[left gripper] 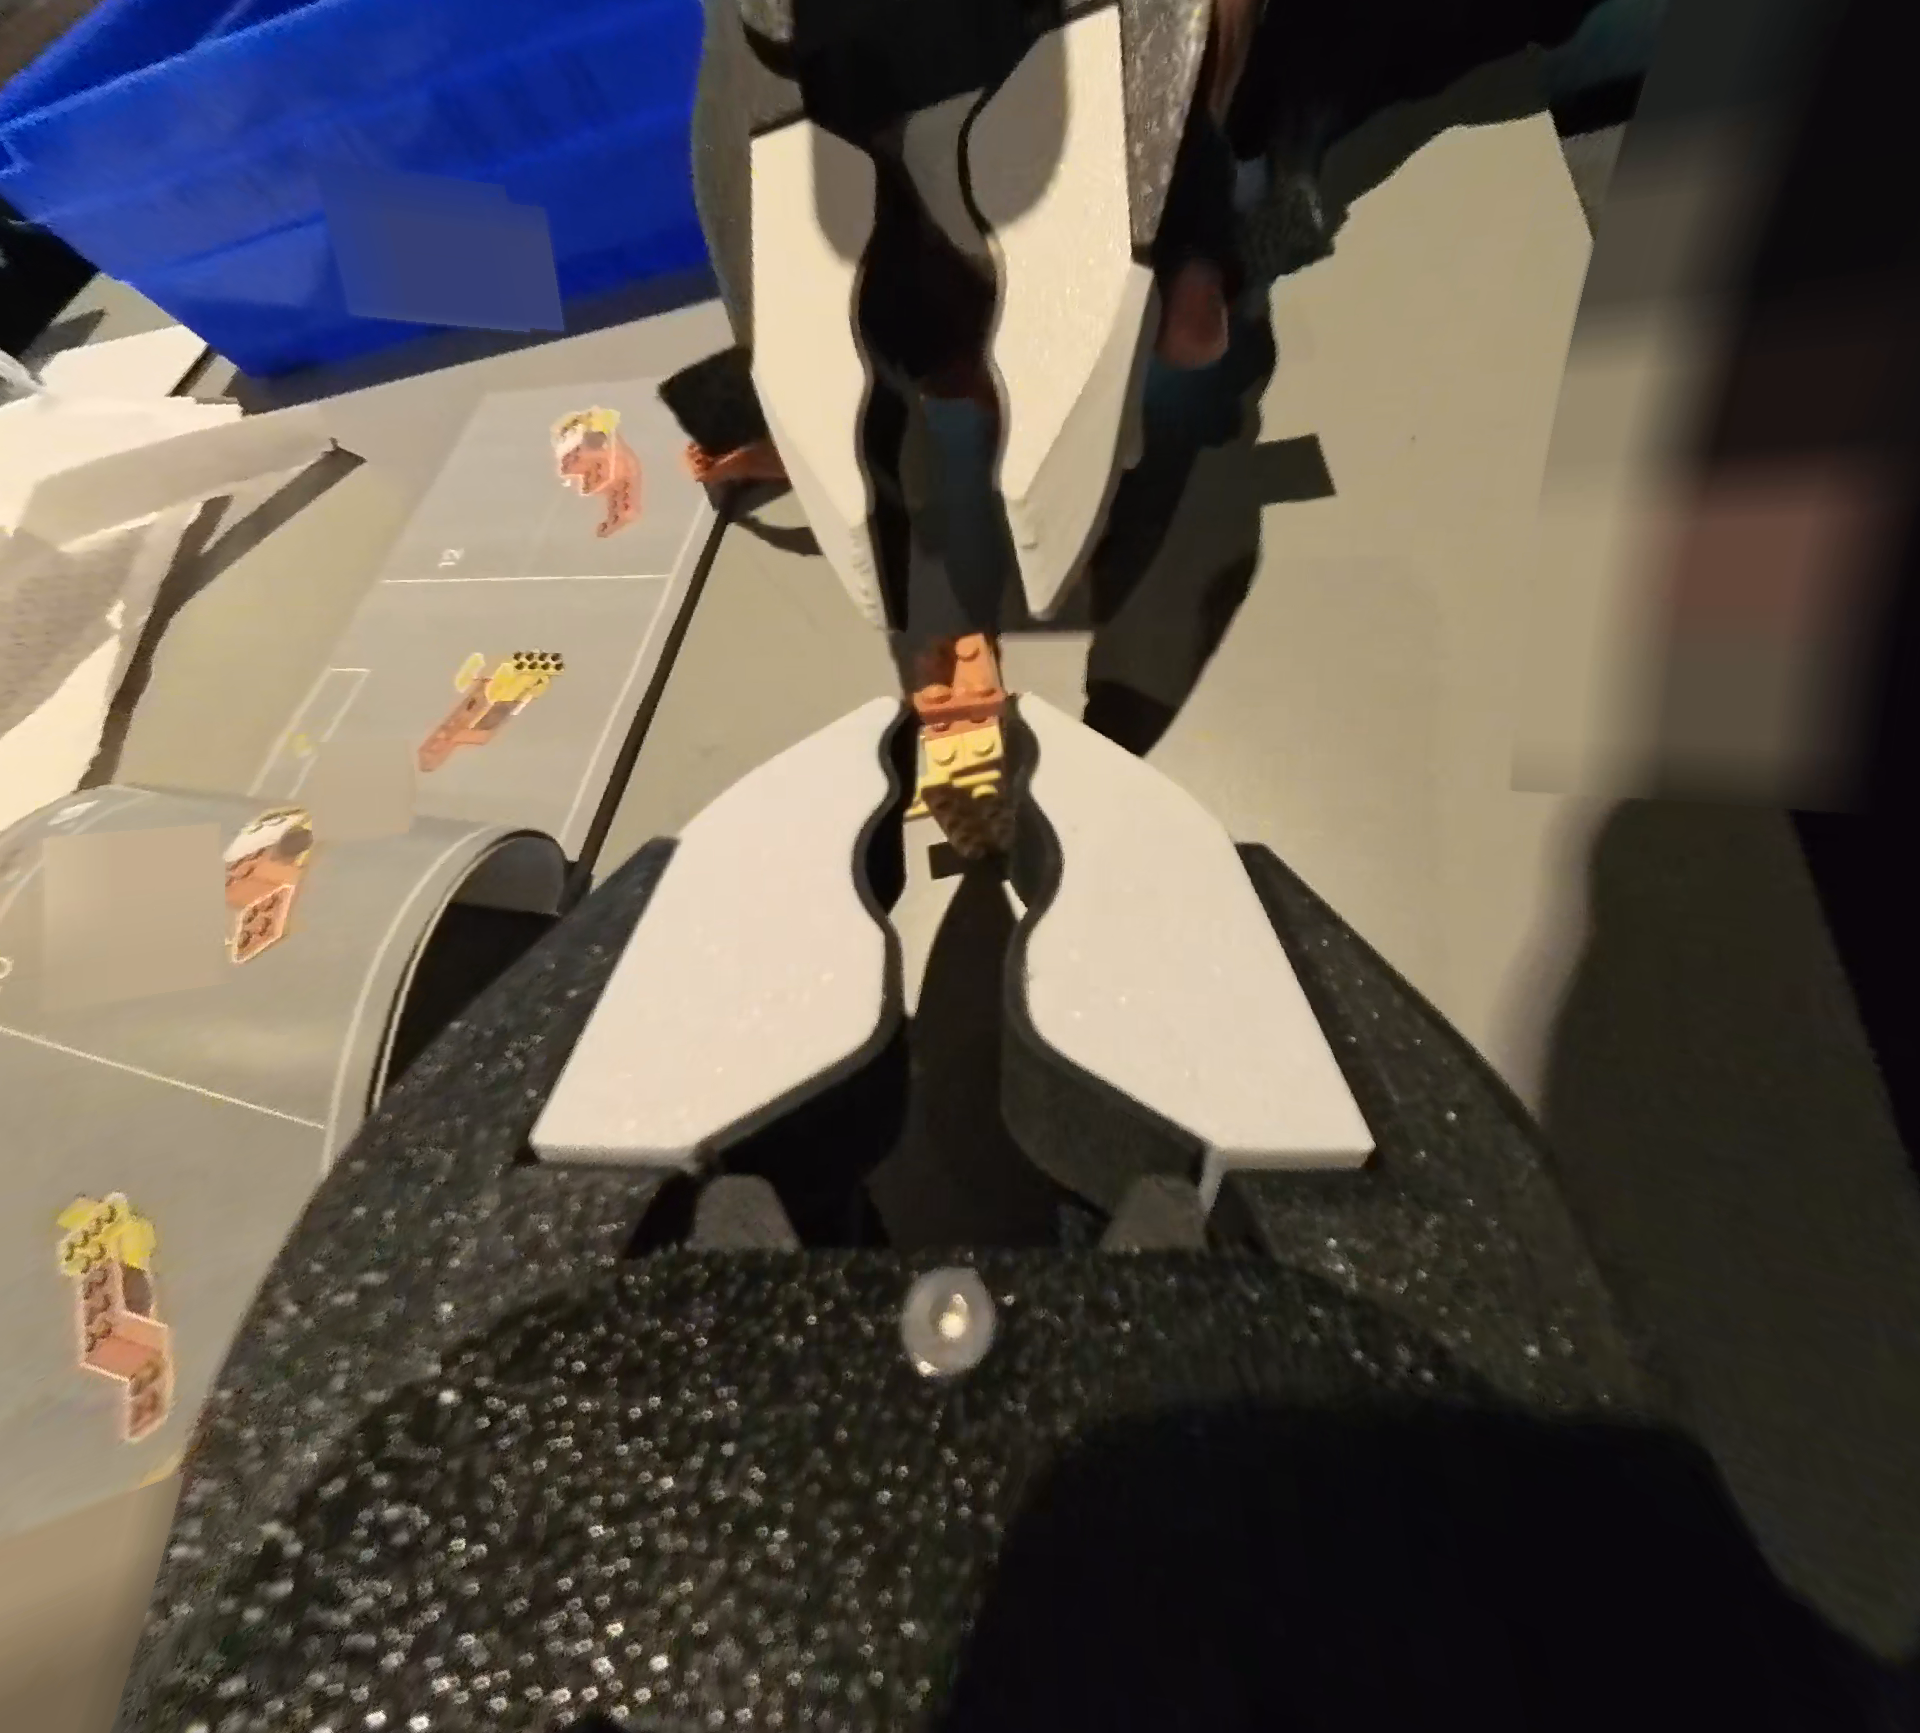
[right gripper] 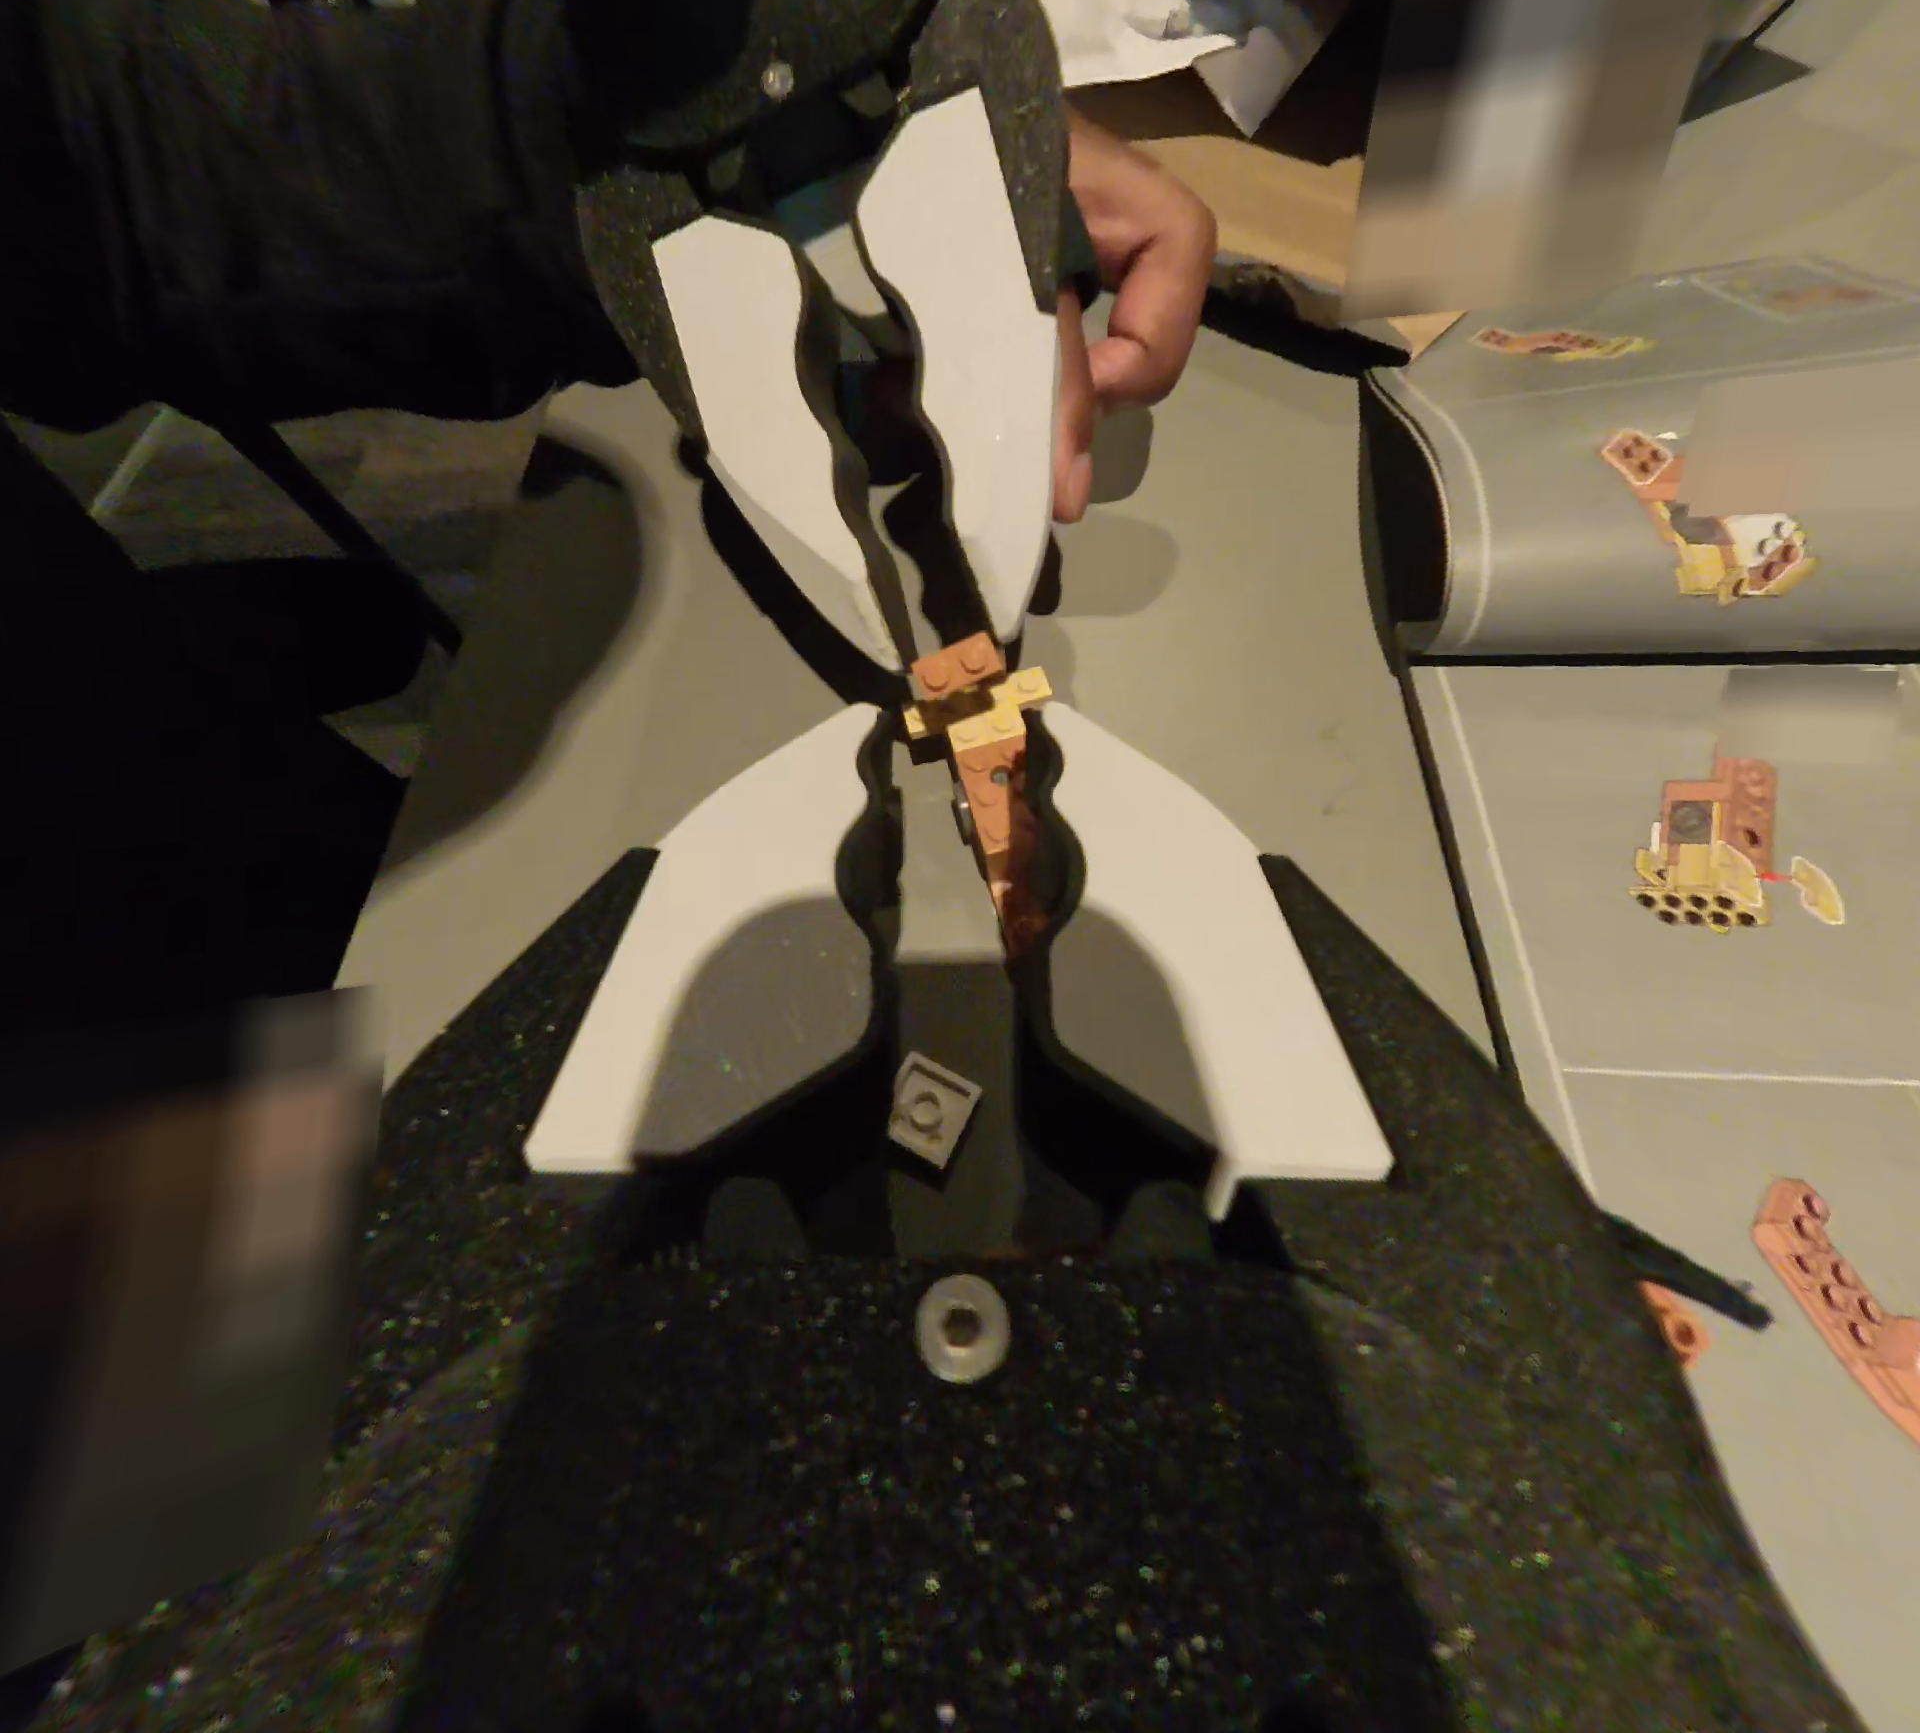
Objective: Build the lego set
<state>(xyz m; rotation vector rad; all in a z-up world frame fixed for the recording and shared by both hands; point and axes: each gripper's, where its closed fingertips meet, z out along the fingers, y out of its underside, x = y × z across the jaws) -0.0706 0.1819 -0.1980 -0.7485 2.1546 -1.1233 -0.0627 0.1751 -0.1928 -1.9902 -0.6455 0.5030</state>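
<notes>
1. Two grippers meet tip to tip above the grey counter. The left gripper is closed on the yellow end of a small lego assembly.
2. The right gripper is closed on the assembly's brown end.
3. The assembly's long axis runs along both grippers' fingers, from one tip to the other; a short yellow plate crosses it between the tips.
4. One grey one-stud plate lies loose inside the right gripper, behind its fingers.
5. One open instruction booklet lies left of the left gripper.
6. Blue bins stand beyond the booklet; their number cannot be counted.
7. One brown plate rests right of the right gripper.
</notes>
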